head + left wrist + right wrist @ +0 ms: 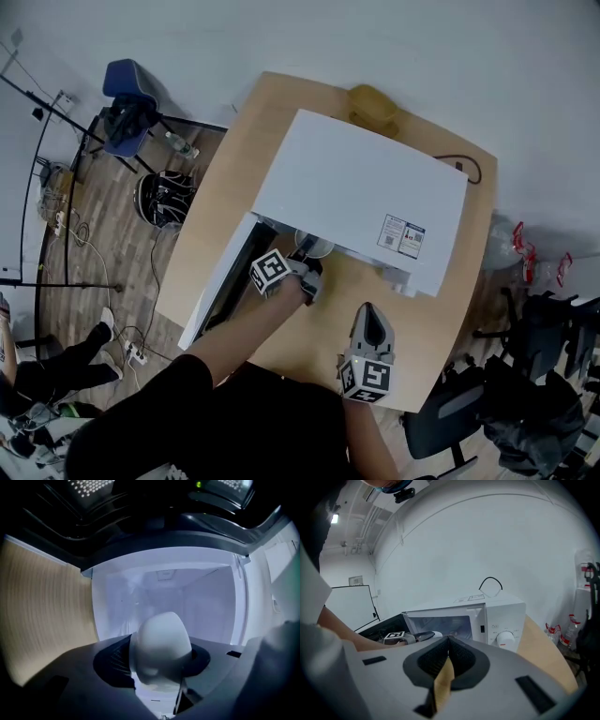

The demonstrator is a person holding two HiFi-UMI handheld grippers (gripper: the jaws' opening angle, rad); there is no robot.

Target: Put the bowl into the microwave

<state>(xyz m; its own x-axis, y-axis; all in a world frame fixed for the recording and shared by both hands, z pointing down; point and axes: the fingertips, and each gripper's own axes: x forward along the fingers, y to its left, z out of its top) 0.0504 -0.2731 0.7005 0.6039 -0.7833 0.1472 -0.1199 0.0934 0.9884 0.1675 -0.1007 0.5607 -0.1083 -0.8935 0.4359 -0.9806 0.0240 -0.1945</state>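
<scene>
Left gripper on bowl, microwave ahead

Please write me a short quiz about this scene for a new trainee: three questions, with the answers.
1. True or false: the door of the microwave stands open.
2. What does the left gripper hold? A) a cup B) a white bowl C) nothing
3. Fill in: the jaws of the right gripper are ____, with nothing between them.
Key: 1 true; 2 B; 3 together.
</scene>
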